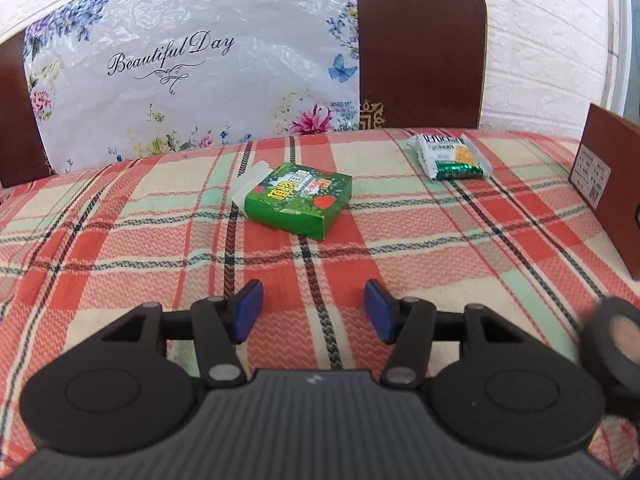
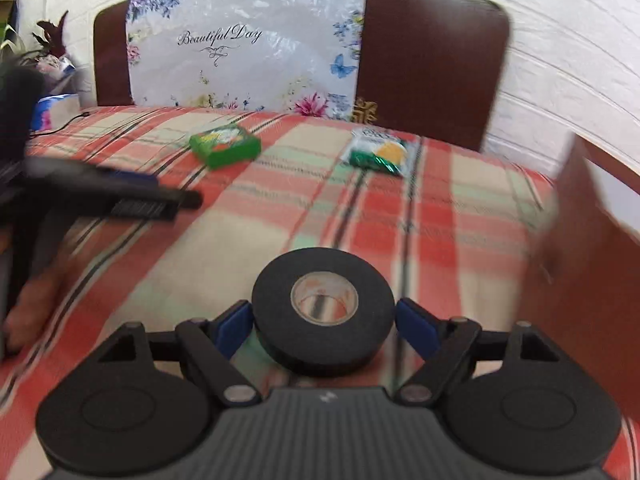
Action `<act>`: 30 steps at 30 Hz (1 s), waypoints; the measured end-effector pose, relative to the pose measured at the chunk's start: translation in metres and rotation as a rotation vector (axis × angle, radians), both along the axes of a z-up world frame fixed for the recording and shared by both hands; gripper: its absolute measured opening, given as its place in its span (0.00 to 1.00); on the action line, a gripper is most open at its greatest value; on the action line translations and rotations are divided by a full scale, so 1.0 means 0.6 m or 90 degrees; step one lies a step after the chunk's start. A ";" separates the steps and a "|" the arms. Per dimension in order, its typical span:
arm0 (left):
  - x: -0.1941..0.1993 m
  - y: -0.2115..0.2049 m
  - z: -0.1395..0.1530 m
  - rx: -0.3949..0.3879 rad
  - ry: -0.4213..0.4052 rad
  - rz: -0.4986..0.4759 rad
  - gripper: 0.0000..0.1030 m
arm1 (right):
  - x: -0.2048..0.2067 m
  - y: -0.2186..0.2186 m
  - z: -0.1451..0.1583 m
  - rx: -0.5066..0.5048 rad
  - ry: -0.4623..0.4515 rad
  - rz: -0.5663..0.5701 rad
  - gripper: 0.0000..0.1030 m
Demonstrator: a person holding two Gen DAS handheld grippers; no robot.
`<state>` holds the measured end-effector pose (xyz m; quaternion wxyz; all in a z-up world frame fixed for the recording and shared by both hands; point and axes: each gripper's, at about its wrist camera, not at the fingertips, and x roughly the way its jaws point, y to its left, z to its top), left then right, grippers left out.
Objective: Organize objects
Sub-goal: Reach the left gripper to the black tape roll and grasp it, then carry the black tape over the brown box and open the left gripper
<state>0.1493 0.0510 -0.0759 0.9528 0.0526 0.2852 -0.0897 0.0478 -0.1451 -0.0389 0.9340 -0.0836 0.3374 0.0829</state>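
Black tape roll [image 2: 324, 322] sits flat between the right gripper [image 2: 325, 325] fingers [image 2: 234, 330], blue pads pressed to both its sides, clenched on it; whether it's lifted off the plaid bedsheet [image 2: 460, 208] or touching can't be told. Beyond the roll, a green box [image 2: 225, 145] lies on the sheet toward the headboard [image 2: 432, 52]; right of that box, a green-white snack packet [image 2: 378, 152]. Brown cardboard box [image 2: 576, 248] stands right of the roll, blurred. Left gripper [image 1: 313, 312] hovers left of the roll, fingers [image 1: 249, 312] spread apart, nothing in them. Floral plastic bag [image 1: 192, 68] leans on the headboard behind the green box.
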 end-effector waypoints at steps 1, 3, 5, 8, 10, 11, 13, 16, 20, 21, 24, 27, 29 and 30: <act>-0.006 -0.007 0.006 0.001 0.014 -0.009 0.55 | -0.032 -0.008 0.000 -0.002 0.001 -0.010 0.79; -0.025 -0.021 0.023 -0.045 0.056 -0.051 0.55 | -0.086 -0.022 -0.001 -0.001 -0.001 -0.026 0.80; -0.055 -0.054 0.043 -0.068 0.087 -0.116 0.55 | -0.119 -0.031 -0.001 -0.010 -0.009 -0.039 0.83; -0.092 -0.108 0.072 -0.081 0.120 -0.203 0.55 | -0.130 -0.037 0.002 -0.009 -0.020 -0.045 0.83; -0.098 -0.135 0.081 -0.070 0.145 -0.220 0.55 | -0.125 -0.038 0.004 -0.002 -0.023 -0.045 0.83; -0.098 -0.145 0.081 -0.068 0.161 -0.221 0.54 | -0.123 -0.036 0.004 -0.001 -0.026 -0.040 0.83; -0.096 -0.160 0.074 -0.069 0.194 -0.234 0.54 | -0.114 -0.033 0.000 -0.011 -0.020 -0.035 0.83; -0.101 -0.184 0.057 -0.049 0.237 -0.253 0.53 | -0.103 -0.034 -0.004 0.001 -0.007 -0.025 0.83; -0.103 -0.191 0.043 -0.034 0.243 -0.246 0.44 | -0.093 -0.033 -0.011 0.013 0.002 -0.014 0.84; -0.096 -0.188 0.040 -0.049 0.258 -0.242 0.37 | -0.092 -0.033 -0.013 0.015 0.003 -0.012 0.84; -0.090 -0.191 0.037 -0.047 0.261 -0.230 0.33 | -0.089 -0.033 -0.017 0.028 0.007 0.000 0.81; -0.098 -0.206 0.037 -0.013 0.242 -0.218 0.32 | -0.089 -0.036 -0.021 0.038 0.006 0.008 0.76; -0.101 -0.213 0.036 0.004 0.233 -0.209 0.32 | -0.092 -0.033 -0.023 0.033 0.000 0.011 0.76; -0.101 -0.215 0.035 0.008 0.231 -0.205 0.32 | -0.092 -0.033 -0.023 0.032 -0.001 0.011 0.76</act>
